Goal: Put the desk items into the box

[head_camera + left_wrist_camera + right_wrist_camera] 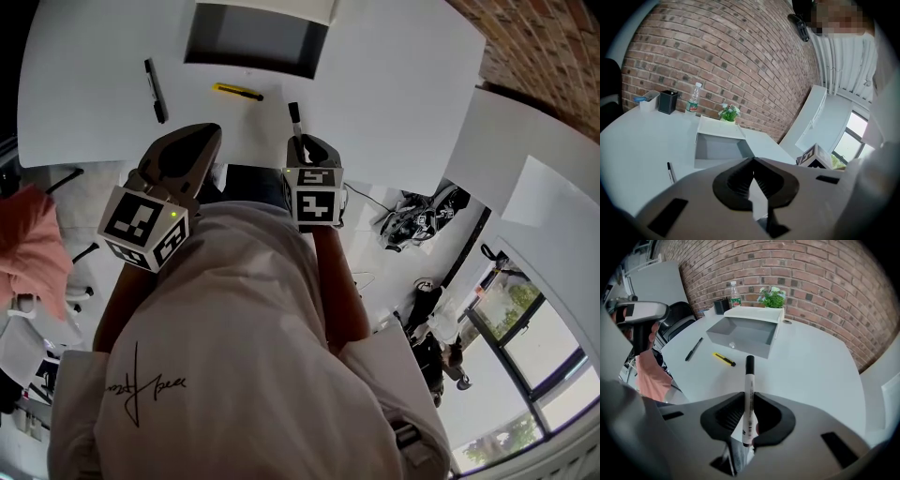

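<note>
While the right gripper (pixel 749 397) pinches a marker (pixel 749 376) between its jaws, the left gripper (pixel 753 162) holds nothing, its jaws closed tip to tip. The marker has a white barrel and a black cap, and the cap end points at the box (pixel 739 345). It is held on the near side of the box, above the white table (pixel 811 362) and not touching it.

The box is open at the top, grey inside and looks empty. A yellow cutter (pixel 724 359) lies on the table just in front of the box. A black pen (pixel 694 348) lies in front of the box too, further left than the cutter and well apart from it. Behind the box, against the brick wall, stands a plant (pixel 773 297), with a bottle (pixel 734 295) to its left.

From the head view, both grippers sit at the table edge nearest the person, in front of the box, the left one off to the box's left.
</note>
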Available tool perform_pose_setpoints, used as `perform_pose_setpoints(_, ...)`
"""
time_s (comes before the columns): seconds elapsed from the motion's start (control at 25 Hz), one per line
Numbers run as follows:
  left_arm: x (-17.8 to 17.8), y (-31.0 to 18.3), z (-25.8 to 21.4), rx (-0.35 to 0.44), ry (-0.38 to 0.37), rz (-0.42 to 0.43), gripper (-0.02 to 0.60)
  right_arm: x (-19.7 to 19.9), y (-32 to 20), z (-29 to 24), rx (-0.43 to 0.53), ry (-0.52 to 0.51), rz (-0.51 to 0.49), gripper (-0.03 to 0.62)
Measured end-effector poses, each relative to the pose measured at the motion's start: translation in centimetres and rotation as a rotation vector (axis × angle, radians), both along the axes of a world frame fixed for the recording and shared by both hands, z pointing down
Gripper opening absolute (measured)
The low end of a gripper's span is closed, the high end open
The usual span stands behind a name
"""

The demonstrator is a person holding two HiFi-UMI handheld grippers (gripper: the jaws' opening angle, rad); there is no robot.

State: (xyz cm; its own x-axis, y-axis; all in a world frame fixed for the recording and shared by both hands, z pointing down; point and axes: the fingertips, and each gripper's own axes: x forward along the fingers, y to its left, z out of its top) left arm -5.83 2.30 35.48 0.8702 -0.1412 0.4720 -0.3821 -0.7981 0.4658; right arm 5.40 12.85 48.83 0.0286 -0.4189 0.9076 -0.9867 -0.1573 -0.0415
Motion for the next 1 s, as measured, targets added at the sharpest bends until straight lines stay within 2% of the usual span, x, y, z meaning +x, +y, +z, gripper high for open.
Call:
perform_pose_setpoints(0.36,-1.0,0.1,-0.8,0.010,0.014,0.011,0.005,-1.2,-0.5,-1.9,0.036,-0.026,0.010,0.083)
perform_pose_setpoints(1.0,-3.4,0.6,-2.0,0.047,0.031,0.029,0.005,-3.9,-1.2,-4.4,0.096,-0.025,-0.033,0.083)
